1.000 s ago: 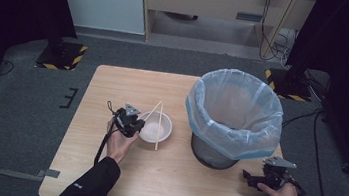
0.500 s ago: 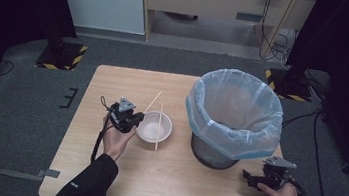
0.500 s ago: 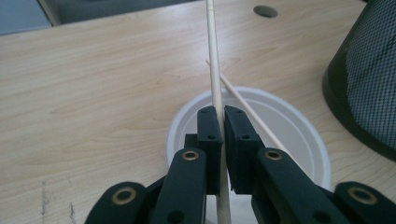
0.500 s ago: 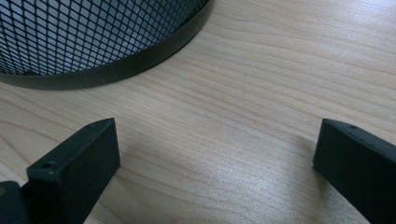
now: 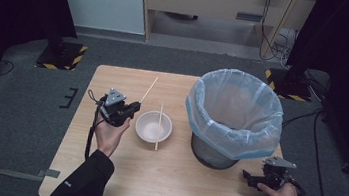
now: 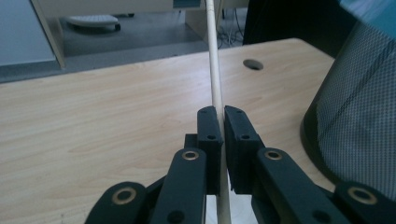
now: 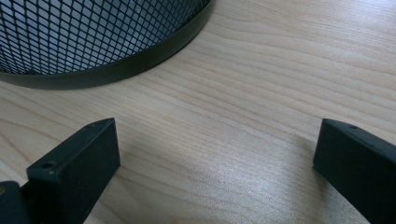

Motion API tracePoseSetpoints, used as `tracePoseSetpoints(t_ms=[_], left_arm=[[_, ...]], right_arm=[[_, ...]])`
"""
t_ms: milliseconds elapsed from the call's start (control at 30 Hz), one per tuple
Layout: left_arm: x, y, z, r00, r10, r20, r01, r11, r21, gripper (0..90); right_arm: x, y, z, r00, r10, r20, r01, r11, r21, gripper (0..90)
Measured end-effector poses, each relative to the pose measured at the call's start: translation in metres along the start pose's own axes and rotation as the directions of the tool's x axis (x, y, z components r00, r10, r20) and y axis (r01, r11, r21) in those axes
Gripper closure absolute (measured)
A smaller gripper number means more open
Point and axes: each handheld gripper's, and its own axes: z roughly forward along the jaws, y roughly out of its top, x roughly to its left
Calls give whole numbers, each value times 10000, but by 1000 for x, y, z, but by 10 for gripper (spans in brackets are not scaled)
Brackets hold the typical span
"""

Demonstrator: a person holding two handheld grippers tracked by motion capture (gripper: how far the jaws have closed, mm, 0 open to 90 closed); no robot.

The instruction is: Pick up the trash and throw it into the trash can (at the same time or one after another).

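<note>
- High view: the left gripper [image 5: 131,108] is clenched on one wooden chopstick [image 5: 149,90], held just left of the white bowl [image 5: 154,125]; the stick slants up and away over the table [image 5: 167,178].
- Left gripper view: the pads pinch the stick low on its length, so most of it stands free above the jaws (a long lever, likely to swing).
- A second chopstick [image 5: 159,126] lies across the bowl's rim.
- The lined bin [image 5: 233,113] stands right of the bowl, well apart from the held stick.
- The right gripper [image 5: 253,179] rests by the bin's base, jaws spread wide with nothing between them.
- Judged step: carrying the stick to the bin. Keep the pinch firm, lift the tip clear of the bowl and the liner's rim, and let go only once the stick is over the opening.
</note>
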Motion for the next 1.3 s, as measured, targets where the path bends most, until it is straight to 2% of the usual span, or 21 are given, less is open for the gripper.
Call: tracePoseSetpoints(t_ms=[133,433,867,1200,1233,1300], left_arm=[[-1,8,-9,10000,-40,83,44,9990,-453,852],[-5,16,-18,9997,17,263,6,9962,-867,852],[-14,31,-36,9980,145,622,-39,9861,-1664,852],[-28,43,-49,9927,467,1111,-195,9719,-2345,852],[-30,44,-51,9927,557,1072,-283,9699,-2419,852],[-35,47,-55,9896,626,1293,-268,9647,-2621,852]], right_arm=[[0,0,0,10000,-2,2,2,10000,-2,8],[0,0,0,10000,-4,1,4,10000,-1,8],[0,0,0,10000,-1,1,1,10000,-2,8],[0,0,0,10000,6,2,-6,10000,2,8],[0,0,0,10000,0,2,0,10000,-2,8],[0,0,0,10000,6,2,-6,10000,0,8]])
